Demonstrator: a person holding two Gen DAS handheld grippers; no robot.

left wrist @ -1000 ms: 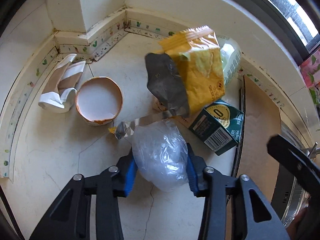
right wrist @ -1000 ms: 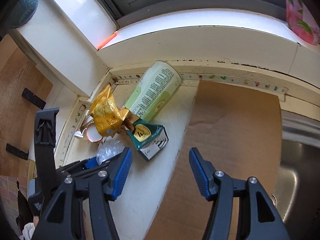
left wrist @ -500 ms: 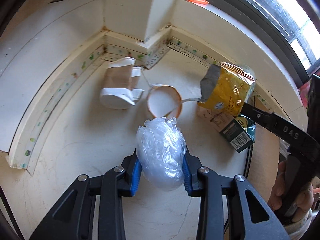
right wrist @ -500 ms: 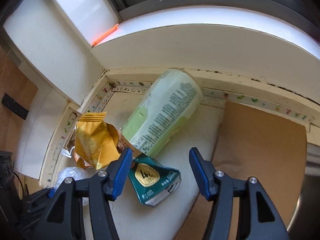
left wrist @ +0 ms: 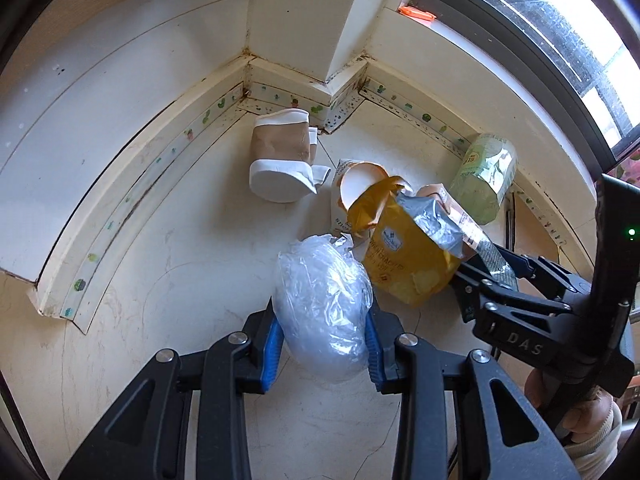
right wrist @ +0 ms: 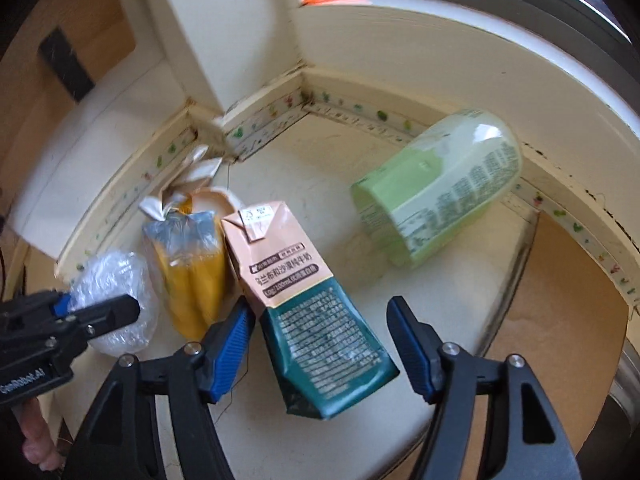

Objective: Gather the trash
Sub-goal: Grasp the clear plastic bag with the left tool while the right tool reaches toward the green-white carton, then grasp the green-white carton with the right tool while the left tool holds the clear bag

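Note:
My left gripper [left wrist: 320, 350] is shut on a crumpled clear plastic wrap [left wrist: 324, 308], held above the cream counter. The same plastic wrap [right wrist: 116, 296] and the left gripper [right wrist: 96, 314] show at the left of the right wrist view. My right gripper [right wrist: 320, 344] hangs over a pink-and-green milk carton [right wrist: 316, 312]; its jaws are opening, the carton lies between them and the pads do not press on it. Beside the carton stands a yellow snack bag [right wrist: 192, 264] [left wrist: 404, 256]. A pale green cup [right wrist: 440, 208] [left wrist: 484, 176] lies on its side behind.
A crushed brown-and-white paper cup [left wrist: 284, 164] and a torn paper cup [left wrist: 356, 184] lie near the corner. A brown board [right wrist: 560, 320] covers the counter to the right, with a metal sink rim [right wrist: 624, 376] beyond. Walls and a window sill [right wrist: 440, 28] close the back.
The left gripper drew back and up with the plastic wrap. The right gripper came in low over the milk carton, rolled, and its jaws spread wider. The snack bag now stands nearer the plastic.

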